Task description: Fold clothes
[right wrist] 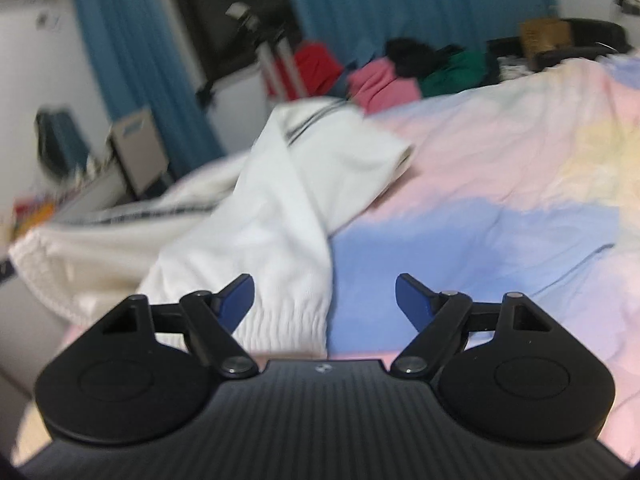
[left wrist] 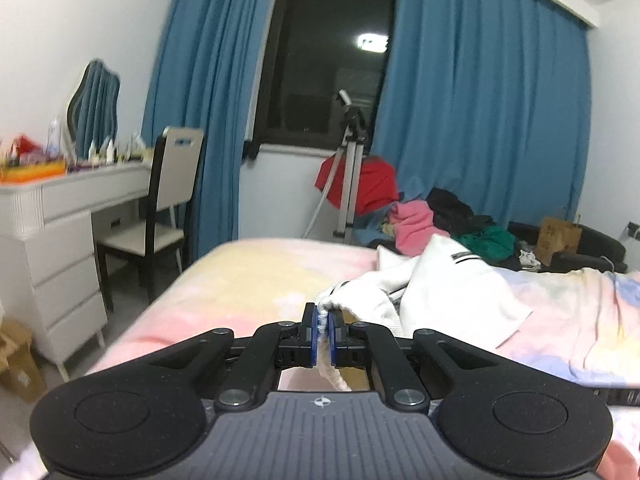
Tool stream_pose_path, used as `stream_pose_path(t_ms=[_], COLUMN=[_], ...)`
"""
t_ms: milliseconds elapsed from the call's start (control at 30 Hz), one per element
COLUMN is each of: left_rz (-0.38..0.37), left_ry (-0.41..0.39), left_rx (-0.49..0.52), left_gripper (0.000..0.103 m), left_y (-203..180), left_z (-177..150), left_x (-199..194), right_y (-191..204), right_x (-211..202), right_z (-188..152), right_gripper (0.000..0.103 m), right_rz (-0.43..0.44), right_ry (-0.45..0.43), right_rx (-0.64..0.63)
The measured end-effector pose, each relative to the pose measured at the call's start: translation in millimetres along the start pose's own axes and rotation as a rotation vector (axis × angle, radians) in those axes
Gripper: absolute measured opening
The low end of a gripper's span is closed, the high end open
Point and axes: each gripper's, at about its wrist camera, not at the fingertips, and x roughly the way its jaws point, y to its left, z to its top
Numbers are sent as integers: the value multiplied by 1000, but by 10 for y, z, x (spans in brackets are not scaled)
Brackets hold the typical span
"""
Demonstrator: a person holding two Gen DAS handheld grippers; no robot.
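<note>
Item: white knitted garment with dark stripe trim (left wrist: 448,288), lying rumpled on a pastel pink, yellow and blue bed cover (left wrist: 248,276). In the left wrist view its bulk sits right of centre, and a gathered edge runs from there down to the left gripper (left wrist: 323,326). In the right wrist view (right wrist: 280,216) its long axis slants from the ribbed cuff at lower centre up toward the striped part at the far end; a second ribbed edge trails off to the left.

Left gripper: blue pads pinched tight on a bunched fold of the garment, cloth showing above and below them.

Right gripper (right wrist: 325,300): jaws spread wide, nothing gripped; the ribbed cuff lies beneath, beside the left blue pad, contact unclear through blur.

Surroundings: blue pleated curtains (left wrist: 480,100) flanking a dark window (left wrist: 324,48); silver tripod (left wrist: 350,184); heap of red, pink, black and green clothes (left wrist: 432,216); white dresser with drawers (left wrist: 48,240); pale chair with dark frame (left wrist: 168,200).
</note>
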Motion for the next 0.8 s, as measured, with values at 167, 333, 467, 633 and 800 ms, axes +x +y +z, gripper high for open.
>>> stream_pose_path(t_ms=[167,333,467,633,800], left_rz=[15,21,33,55,78], left_ry=[25,51,83,105,119], left_rx=[-48,-97,-169,-183,-152], left_gripper=[7,8,8,9,11], left_y=[210,338,488,593,572], left_z=[-129,-141,-155,-171,-138], left_x=[38,195,312,393,418], right_y=[306,304,223,375,602], right_x=[239,411,666,818,634], right_z=[-163,-223,-213,-237,-239], right_gripper=[79,71,67,51,17], right_rz=[-44,-78,-103,-89,-82], right_ry=[141,182,202,155,62], right_rx=[-196,-212,-114,-159,-260])
